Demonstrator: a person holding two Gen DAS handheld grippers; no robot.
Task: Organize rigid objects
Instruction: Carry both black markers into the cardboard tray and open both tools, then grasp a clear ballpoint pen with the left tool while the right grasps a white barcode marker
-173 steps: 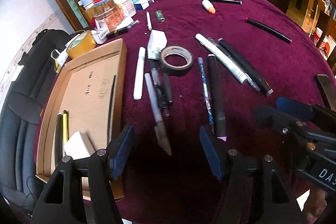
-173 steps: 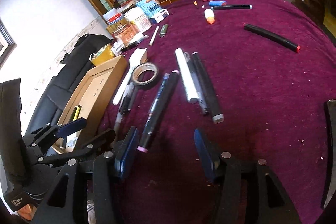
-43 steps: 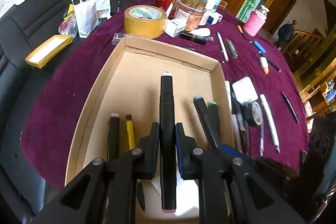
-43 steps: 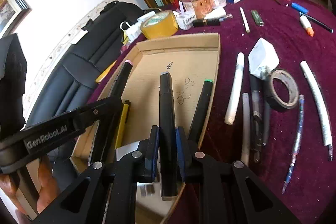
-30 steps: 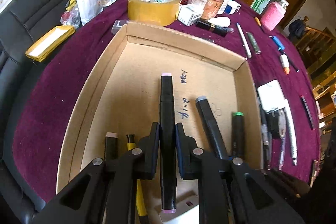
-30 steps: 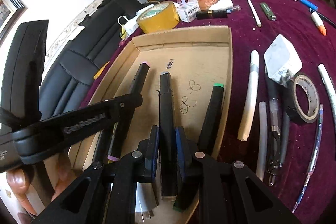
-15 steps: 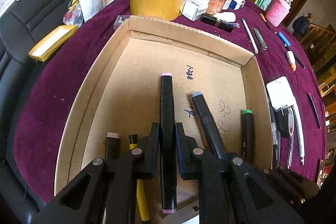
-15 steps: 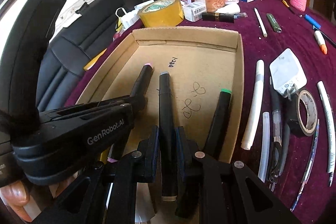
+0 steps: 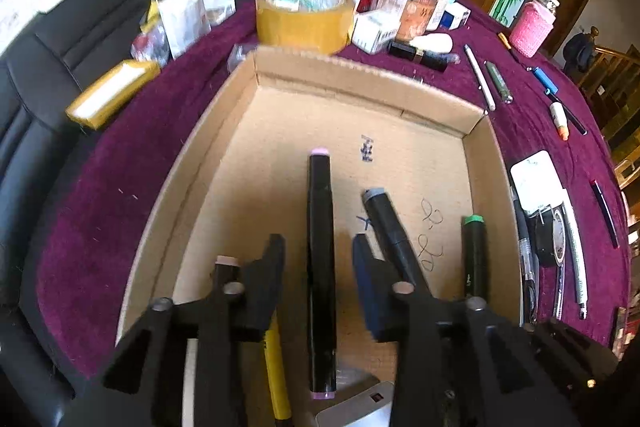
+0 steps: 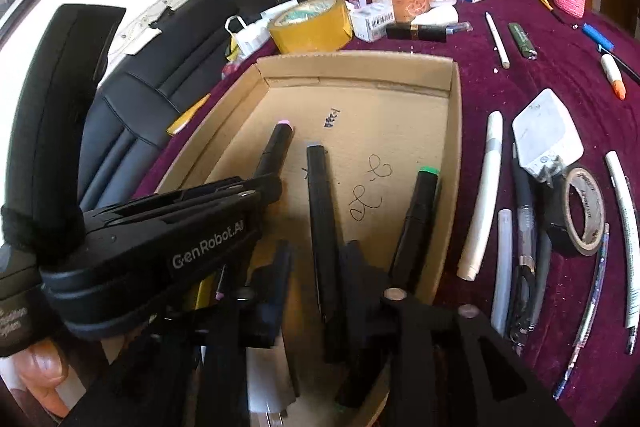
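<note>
Right wrist view reads "GenRobot.AI" on the left tool (image 10: 276, 187); both tools (image 10: 316, 267) gape over the cardboard box (image 10: 454, 131).

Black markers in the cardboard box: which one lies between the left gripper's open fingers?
The black marker with pink end caps, lying lengthwise between the left gripper fingers; the grey-capped marker and green-capped marker lie further right.
</note>
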